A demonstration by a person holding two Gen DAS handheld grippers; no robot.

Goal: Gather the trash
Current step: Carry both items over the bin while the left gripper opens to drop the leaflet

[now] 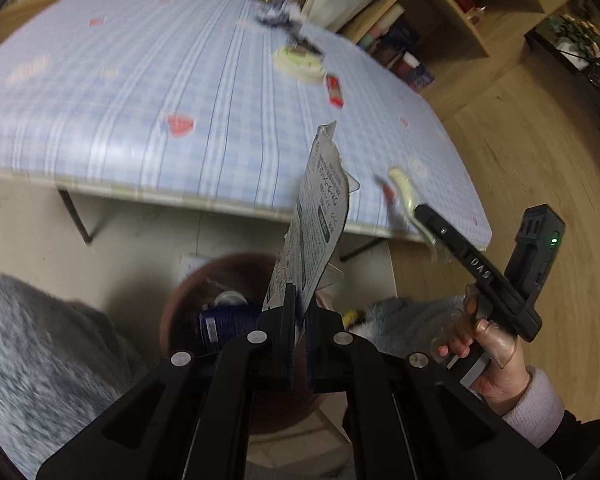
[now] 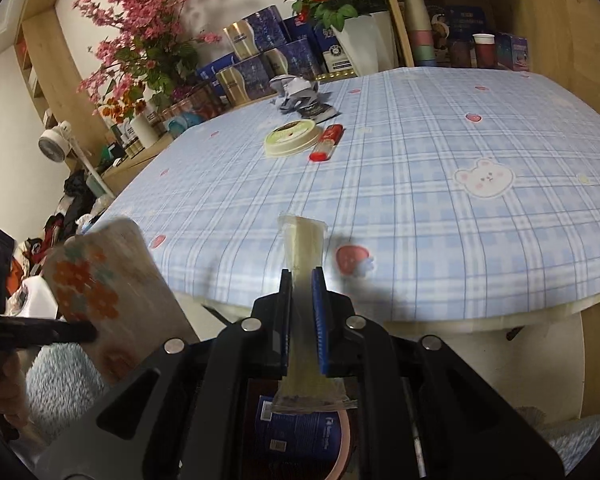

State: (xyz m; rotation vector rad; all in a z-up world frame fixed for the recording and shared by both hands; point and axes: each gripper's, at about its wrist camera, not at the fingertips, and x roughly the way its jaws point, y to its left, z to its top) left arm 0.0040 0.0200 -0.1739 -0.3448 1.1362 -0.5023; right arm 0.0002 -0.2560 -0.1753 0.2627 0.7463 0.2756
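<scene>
My left gripper [image 1: 299, 300] is shut on a flat printed wrapper [image 1: 314, 220] and holds it above a brown round bin [image 1: 188, 300] on the floor, which has a blue can [image 1: 224, 322] inside. My right gripper [image 2: 302, 280] is shut on a clear yellowish plastic sleeve [image 2: 304, 244], held off the table's front edge; the right gripper also shows in the left wrist view [image 1: 424, 212]. The wrapper also shows in the right wrist view [image 2: 104, 284]. On the blue checked table [image 2: 420, 160] lie a round cream lid [image 2: 292, 136], a red tube [image 2: 327, 142] and crumpled wrappers [image 2: 300, 96].
Shelves with boxes, cups and flower pots [image 2: 340, 8] stand behind the table. Wooden floor [image 1: 540, 152] lies to the table's right. A grey fluffy rug or garment [image 1: 40, 352] is beside the bin. A blue packet [image 2: 300, 428] lies below the right gripper.
</scene>
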